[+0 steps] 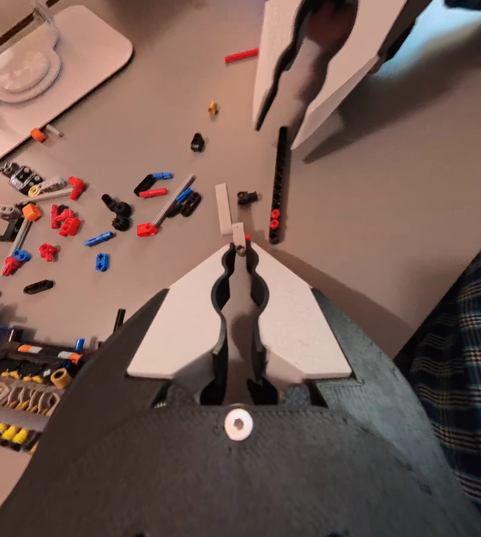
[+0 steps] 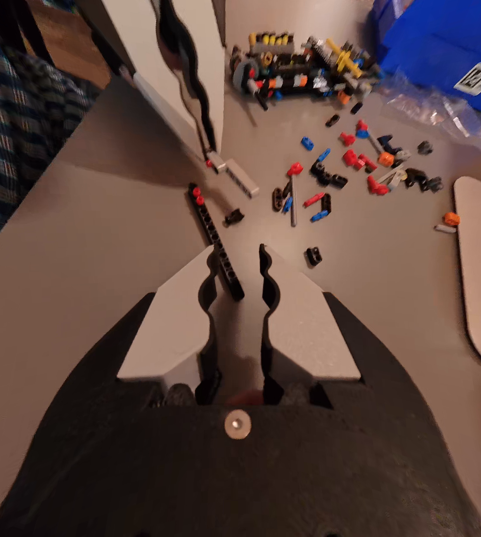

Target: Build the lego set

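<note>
Left hand-held gripper pinches a small grey piece at its tips, low over the desk. Right hand-held gripper spread, empty, straddling the long black beam lying on the desk.

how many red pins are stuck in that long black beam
2. Both sit in neighbouring holes near one end of the long black beam: one red pin, the other beside it. Other holes look empty.

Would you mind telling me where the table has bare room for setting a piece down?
Free: the table between its near edge and the long black beam. Crowded: the loose pieces from the beam across to the partly built model.
</note>
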The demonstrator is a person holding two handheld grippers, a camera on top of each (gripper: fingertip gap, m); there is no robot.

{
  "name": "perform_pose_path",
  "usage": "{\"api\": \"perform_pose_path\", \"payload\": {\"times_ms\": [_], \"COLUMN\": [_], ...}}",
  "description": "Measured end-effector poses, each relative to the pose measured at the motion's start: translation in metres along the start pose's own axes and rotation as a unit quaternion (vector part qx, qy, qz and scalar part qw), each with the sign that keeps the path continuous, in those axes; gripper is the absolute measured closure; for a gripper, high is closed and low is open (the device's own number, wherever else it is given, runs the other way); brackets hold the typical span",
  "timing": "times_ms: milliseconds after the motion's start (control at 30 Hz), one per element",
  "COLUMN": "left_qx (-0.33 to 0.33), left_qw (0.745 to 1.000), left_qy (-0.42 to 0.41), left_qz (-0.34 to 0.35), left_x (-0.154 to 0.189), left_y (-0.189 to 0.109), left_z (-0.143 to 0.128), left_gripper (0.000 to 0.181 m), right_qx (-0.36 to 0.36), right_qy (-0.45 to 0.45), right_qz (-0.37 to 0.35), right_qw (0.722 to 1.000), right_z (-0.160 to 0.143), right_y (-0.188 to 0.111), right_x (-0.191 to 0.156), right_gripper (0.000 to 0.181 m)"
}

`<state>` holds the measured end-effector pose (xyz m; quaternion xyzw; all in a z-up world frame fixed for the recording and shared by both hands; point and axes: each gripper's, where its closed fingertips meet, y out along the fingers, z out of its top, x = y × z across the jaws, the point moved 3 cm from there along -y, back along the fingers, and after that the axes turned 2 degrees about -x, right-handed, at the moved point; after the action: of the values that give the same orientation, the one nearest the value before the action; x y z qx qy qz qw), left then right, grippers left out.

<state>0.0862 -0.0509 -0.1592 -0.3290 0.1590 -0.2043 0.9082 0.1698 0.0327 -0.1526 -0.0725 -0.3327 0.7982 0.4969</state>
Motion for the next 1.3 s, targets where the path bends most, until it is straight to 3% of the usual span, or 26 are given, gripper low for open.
{"api": "perform_pose_path", "payload": {"times_ms": [233,533,1000,1300], "left_qx": [0.023,0.050,0.051,0.065], "left_qw": [0.996,0.989,0.996,0.993], "left_qy": [0.083,0.139,0.067,0.088], "left_qz": [-0.023,-0.027,0.003,0.051], "left_x": [0.016,0.020,0.020,0.006], "left_y": [0.000,-0.007,-0.022,-0.010], "left_z": [0.022,0.029,0.001,0.020], "left_gripper": [0.176,0.176,0.159,0.146], "right_qx": [0.022,0.016,0.051,0.055], "right_qy": [-0.025,-0.053,-0.053,-0.085], "right_qz": [-0.046,-0.044,-0.059,-0.106], "right_qw": [0.998,0.997,0.996,0.989], "right_z": [0.028,0.031,0.039,0.037], "right_y": [0.008,0.013,0.017,0.010], "right_x": [0.001,-0.008,-0.017,-0.009], "right_gripper": [0.156,0.171,0.176,0.176]}}
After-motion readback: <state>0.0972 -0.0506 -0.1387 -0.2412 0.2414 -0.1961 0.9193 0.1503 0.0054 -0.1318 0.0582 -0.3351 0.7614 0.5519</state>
